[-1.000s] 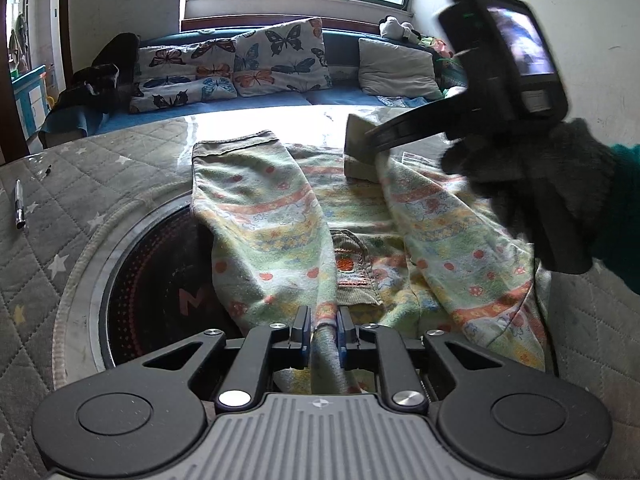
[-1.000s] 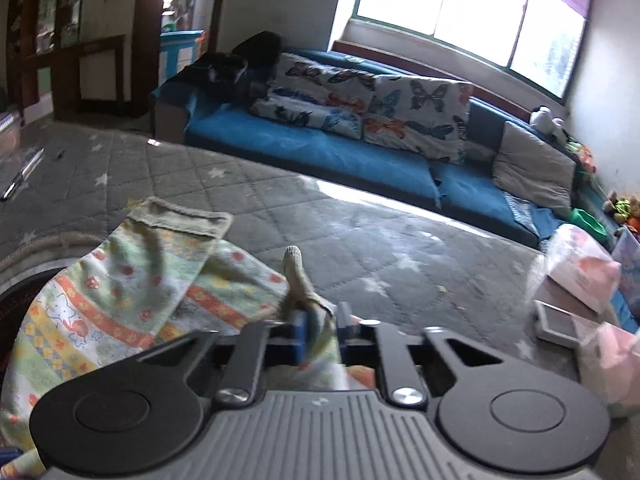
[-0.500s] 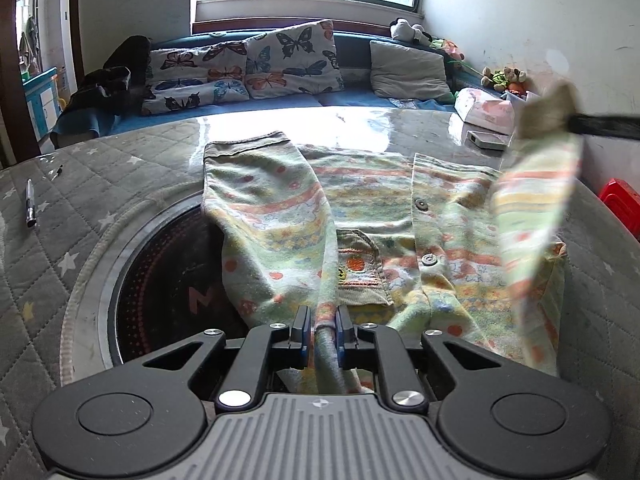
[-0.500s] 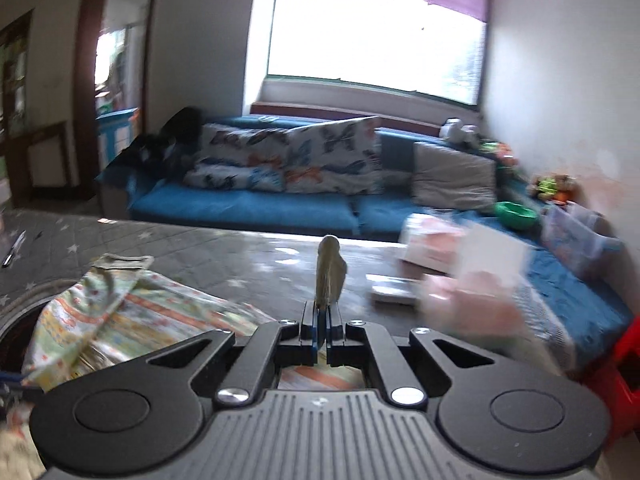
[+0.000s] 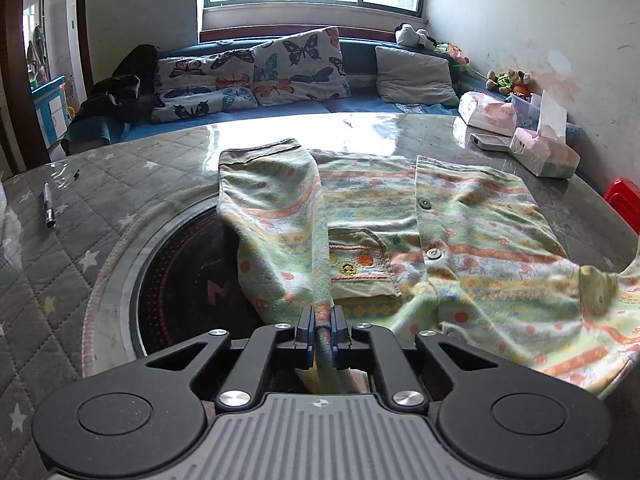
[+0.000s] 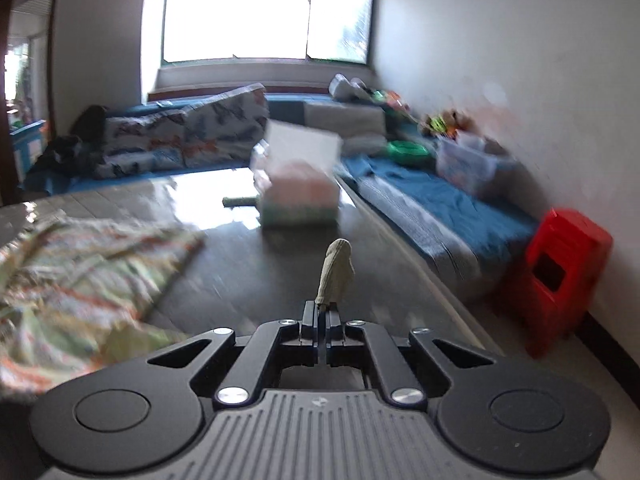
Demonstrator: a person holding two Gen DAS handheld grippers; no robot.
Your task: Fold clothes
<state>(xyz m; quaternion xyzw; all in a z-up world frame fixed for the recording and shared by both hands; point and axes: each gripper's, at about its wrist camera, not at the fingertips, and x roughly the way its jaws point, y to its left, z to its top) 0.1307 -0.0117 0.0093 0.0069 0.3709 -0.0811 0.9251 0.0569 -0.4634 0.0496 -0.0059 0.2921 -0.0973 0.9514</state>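
Left tongs point(image 5: 321, 326) pinch the soft patterned fleece shirt point(image 5: 400, 240) – right tongs point(image 6: 323, 322) closed on its ribbed cuff point(image 6: 336, 272).

Quick count: one patterned shirt point(image 5: 460, 240) spread on the tabletop point(image 5: 120, 184), two buttons point(image 5: 425, 203) showing on it, one pen point(image 5: 49, 210), two tissue packs point(image 5: 544, 152), one small white box point(image 5: 490, 142), three butterfly pillows point(image 5: 296, 66) plus one grey cushion point(image 5: 414, 76), one red stool point(image 6: 560, 280).
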